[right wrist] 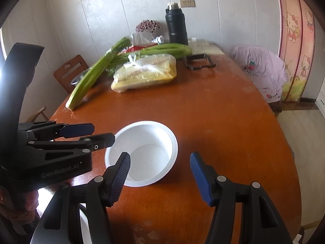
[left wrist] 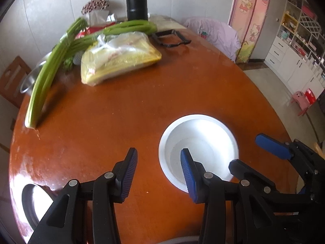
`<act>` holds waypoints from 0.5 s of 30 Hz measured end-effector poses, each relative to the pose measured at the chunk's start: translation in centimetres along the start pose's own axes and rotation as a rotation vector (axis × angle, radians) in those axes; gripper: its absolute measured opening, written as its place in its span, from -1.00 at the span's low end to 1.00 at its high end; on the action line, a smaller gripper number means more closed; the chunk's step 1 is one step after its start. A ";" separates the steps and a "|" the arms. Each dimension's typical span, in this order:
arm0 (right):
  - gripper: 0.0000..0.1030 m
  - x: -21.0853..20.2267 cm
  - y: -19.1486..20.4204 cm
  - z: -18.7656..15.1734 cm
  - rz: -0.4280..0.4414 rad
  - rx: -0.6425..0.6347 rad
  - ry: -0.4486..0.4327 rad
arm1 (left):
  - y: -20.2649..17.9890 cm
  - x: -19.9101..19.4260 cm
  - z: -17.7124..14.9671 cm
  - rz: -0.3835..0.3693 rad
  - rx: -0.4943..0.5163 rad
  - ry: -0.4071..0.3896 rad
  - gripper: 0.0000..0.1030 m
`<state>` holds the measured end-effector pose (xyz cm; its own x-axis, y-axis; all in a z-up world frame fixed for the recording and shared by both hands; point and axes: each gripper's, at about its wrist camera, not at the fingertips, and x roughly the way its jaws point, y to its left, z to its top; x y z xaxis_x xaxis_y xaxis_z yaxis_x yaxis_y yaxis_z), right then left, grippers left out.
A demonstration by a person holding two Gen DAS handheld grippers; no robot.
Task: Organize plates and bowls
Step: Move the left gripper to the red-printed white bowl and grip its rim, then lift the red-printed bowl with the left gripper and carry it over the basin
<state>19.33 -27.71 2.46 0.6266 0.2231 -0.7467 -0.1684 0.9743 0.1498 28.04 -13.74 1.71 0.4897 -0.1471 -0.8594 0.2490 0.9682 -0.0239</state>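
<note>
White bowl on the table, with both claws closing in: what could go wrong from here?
1. Both claws, left and right, are open and converge on the one white bowl; they could knock each other.
2. Pinching only the rim may tip the bowl on the glossy table.
3. A second dish at the near edge could get nudged off.

black tongs (right wrist: 160,177), ribbed blue pads (right wrist: 121,174), silver rivets, "genrobot.ai" lettering
</note>
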 end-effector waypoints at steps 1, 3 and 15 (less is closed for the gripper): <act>0.18 0.3 -0.1 0.0 0.001 -0.001 0.004 | 0.1 0.3 0.0 0.000 -0.006 0.005 -0.12; 0.18 0.9 -0.2 -0.2 0.004 -0.001 0.019 | 0.3 0.9 0.1 -0.019 -0.020 0.019 -0.12; 0.10 3.8 0.1 -0.9 0.028 -0.017 0.077 | 0.2 4.3 0.1 -0.062 -0.035 0.095 -0.18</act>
<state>21.01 -26.80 -0.97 0.5615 0.2468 -0.7898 -0.1984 0.9668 0.1611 30.29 -14.17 -1.94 0.3927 -0.1892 -0.9000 0.2460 0.9646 -0.0954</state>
